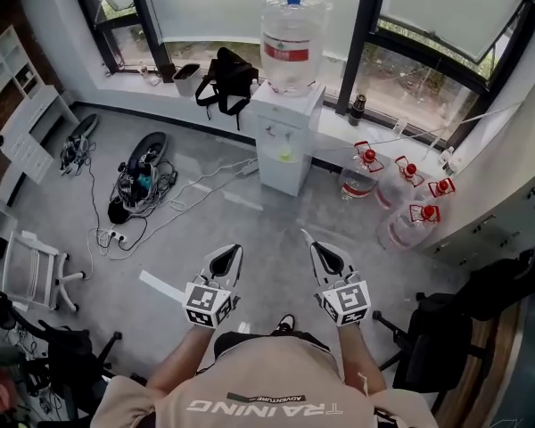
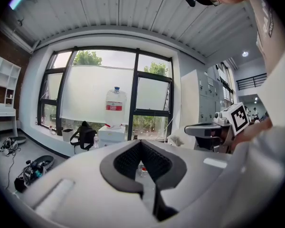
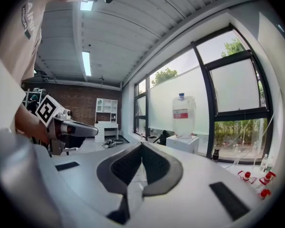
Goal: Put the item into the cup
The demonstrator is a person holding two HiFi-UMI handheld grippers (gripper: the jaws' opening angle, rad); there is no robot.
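Observation:
No cup and no item to put into one shows in any view. In the head view my left gripper [image 1: 232, 251] and right gripper [image 1: 315, 246] are held side by side in front of the person's chest, above a grey floor. Both point toward a white water dispenser [image 1: 285, 141] with a large bottle [image 1: 292, 41] on top. The left gripper [image 2: 141, 144] is shut, its dark pads meeting at the tips with nothing between them. The right gripper [image 3: 142, 145] is shut and empty in the same way.
A black backpack [image 1: 225, 78] lies on the window ledge left of the dispenser. Several spare water bottles [image 1: 401, 205] lie on the floor at its right. Cables and gear [image 1: 138, 181] cover the floor at left. A white chair [image 1: 31, 275] and a black chair [image 1: 459, 324] flank the person.

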